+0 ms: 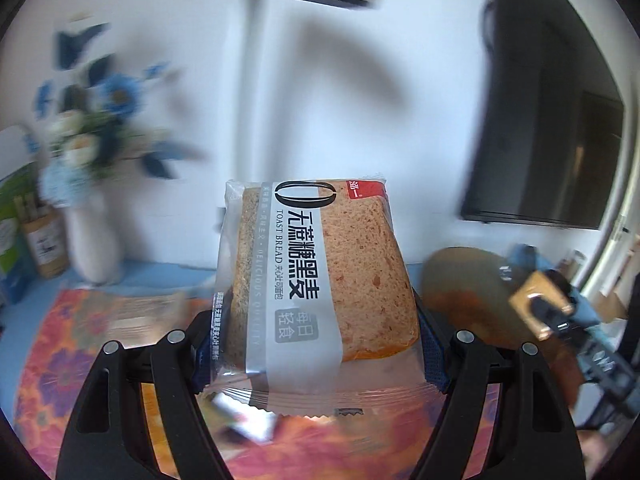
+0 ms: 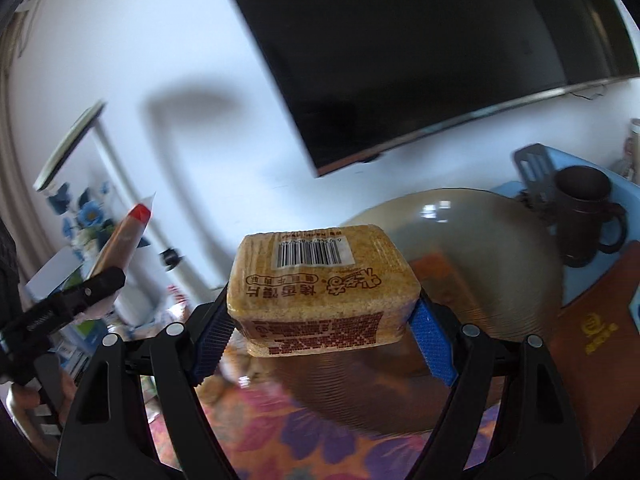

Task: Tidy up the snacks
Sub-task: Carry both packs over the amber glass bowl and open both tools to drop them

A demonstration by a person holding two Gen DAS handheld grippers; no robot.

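While both hands are raised above the floral-clothed table point(image 1: 76, 344), the left hand-held gripper point(image 1: 316, 344) clamps a wrapped slice of toast bread point(image 1: 316, 264) between its blue pads, package upright. The right hand-held gripper point(image 2: 320, 316) grips a yellow packet of baked bun slices point(image 2: 320, 292), barcode facing up, in front of a large glass bowl point(image 2: 480, 248). A dark mug point(image 2: 588, 208) stands beyond the bowl; a vase of blue flowers point(image 1: 92, 152) sits at the table's far left.

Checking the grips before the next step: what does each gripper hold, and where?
Left gripper: toast bread packet, pinched across its lower sides. Right gripper: yellow snack pack, clamped at its two ends.
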